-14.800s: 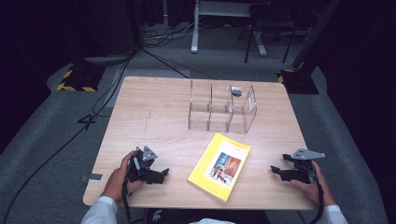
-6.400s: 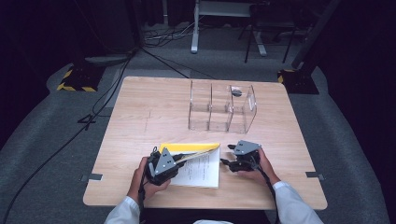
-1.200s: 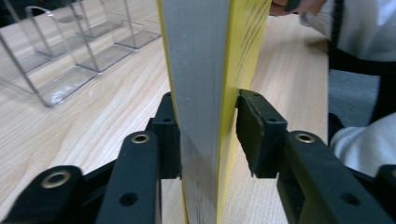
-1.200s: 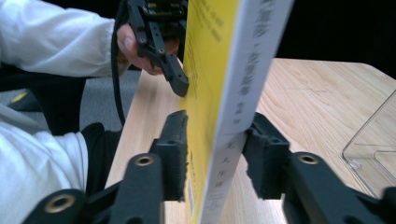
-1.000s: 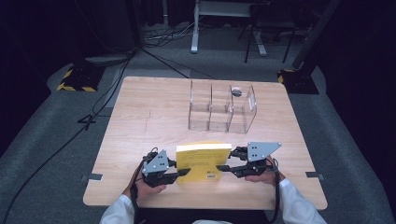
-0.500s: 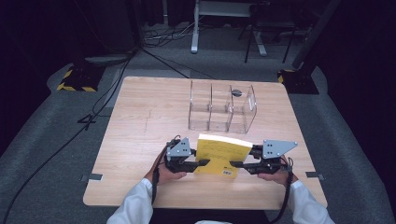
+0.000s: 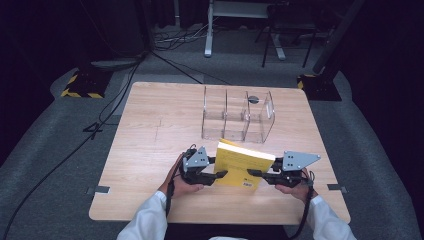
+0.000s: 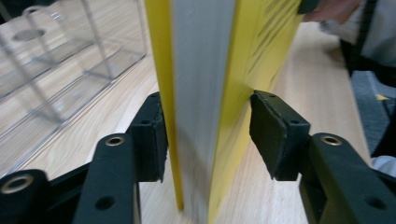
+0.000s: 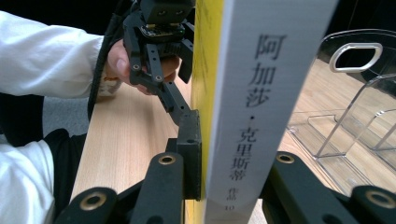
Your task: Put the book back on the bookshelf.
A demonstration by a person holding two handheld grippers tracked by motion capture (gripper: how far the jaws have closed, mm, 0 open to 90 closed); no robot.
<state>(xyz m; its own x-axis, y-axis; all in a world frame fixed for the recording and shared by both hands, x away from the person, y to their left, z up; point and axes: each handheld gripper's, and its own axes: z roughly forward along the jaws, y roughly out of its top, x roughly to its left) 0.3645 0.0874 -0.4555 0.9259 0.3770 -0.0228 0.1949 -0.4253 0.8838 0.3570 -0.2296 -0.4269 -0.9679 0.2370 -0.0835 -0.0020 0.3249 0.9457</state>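
Standing on its edge near the front middle of the tabletop [image 7: 150,130], the yellow book [image 7: 240,165] sits between my two grippers, leaning a little, with its back cover and barcode turned toward me in the high view. My right gripper [image 7: 254,173] has the book by its spine end: in the right gripper view the white spine with printed characters [image 9: 261,107] runs up between the fingers [image 9: 189,154], which are clenched on it, the left one flat against the yellow cover. Those fingers have just been closing, with the book between them.

My left gripper [image 7: 220,174] is at the book's opposite edge. In the left gripper view the grey page block [image 8: 201,93] and yellow covers rise between its fingers [image 8: 273,135]. The finger on the left of that view lies against or just beside the cover; the other stands apart from the opposite cover with a gap showing. These fingers have just been opening and are now released, with the book between them but not pinched.

Behind the book, toward the far side of the tabletop, stands the clear divided holder [image 7: 239,116], near the book's top edge but apart from it. Both hands rest low at the front edge of the tabletop, white sleeves coming in from below.
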